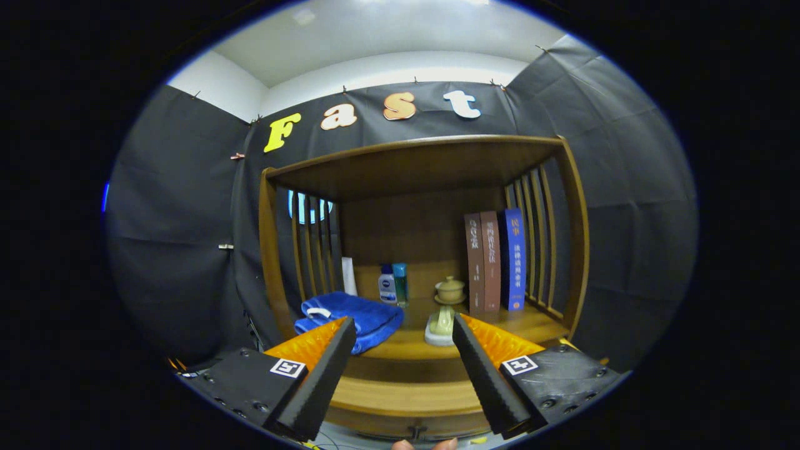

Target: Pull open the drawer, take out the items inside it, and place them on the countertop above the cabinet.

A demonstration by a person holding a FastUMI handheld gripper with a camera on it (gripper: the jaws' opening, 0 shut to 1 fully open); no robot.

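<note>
Gripper stance: fingers spread wide, holding nothing, aimed level at the wooden cabinet.

Left of the fingers, a folded blue towel lies on the countertop, its near corner just beyond the left fingertip. Behind it stand a white tube and two small bottles against the back panel. Between the fingers and just beyond them sits a pale ceramic figure, with a small lidded cup behind it. To the right, three books stand upright against the slatted side.

The drawer is the wooden front below the countertop edge, between and beneath the fingers; it appears closed, and a small dark handle shows at its lower middle. Its contents are hidden.

Judged step: reach the handle. Recommended procedure:
- Lower the tool well below the countertop edge before advancing, so the fingertips clear the towel and the figure.
- Centre the handle between the fingers, then close on it squarely.
- Pull straight back, without lifting or twisting, so the drawer does not bind.
</note>
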